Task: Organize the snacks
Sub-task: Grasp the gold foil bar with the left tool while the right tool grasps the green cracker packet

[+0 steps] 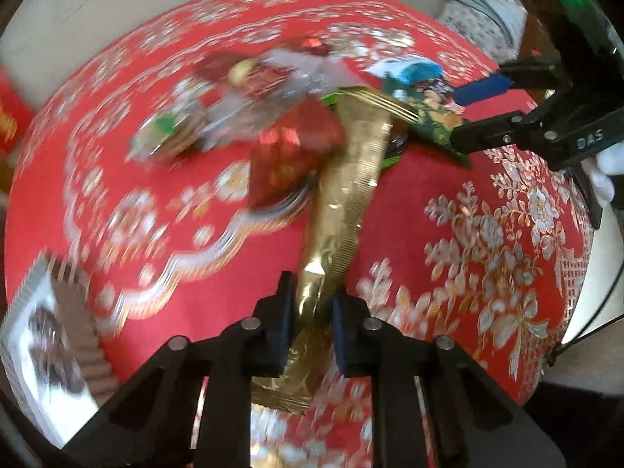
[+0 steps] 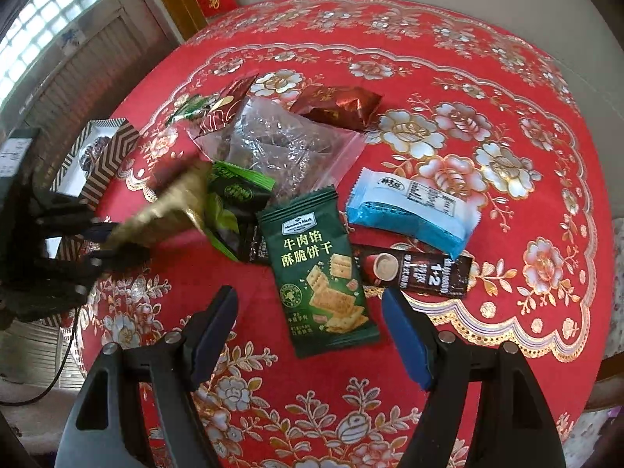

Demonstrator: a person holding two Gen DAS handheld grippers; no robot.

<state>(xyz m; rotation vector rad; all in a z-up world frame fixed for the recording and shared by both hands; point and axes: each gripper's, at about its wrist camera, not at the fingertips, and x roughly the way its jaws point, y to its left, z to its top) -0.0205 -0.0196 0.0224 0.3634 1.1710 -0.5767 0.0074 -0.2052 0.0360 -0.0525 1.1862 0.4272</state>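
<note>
A long gold foil packet [image 1: 343, 179] is pinched at its near end by my left gripper [image 1: 312, 312], which is shut on it. The packet's far end stretches toward the snack pile. In the right wrist view the same gold packet [image 2: 167, 206] hangs blurred from the left gripper [image 2: 101, 241]. My right gripper [image 2: 310, 300] stands open, its pads either side of a green cracker packet [image 2: 319, 269] that lies flat on the cloth. The pads do not touch it. The right gripper [image 1: 462, 117] also shows at the upper right of the left wrist view.
On the red flowered tablecloth [image 2: 507, 312] lie a blue-and-white packet [image 2: 409, 210], a dark coffee sachet [image 2: 413, 271], a clear plastic bag [image 2: 280, 144], a dark red packet [image 2: 335, 107] and a green-and-black packet [image 2: 234, 202]. A striped box [image 2: 101, 156] stands at the table's left edge.
</note>
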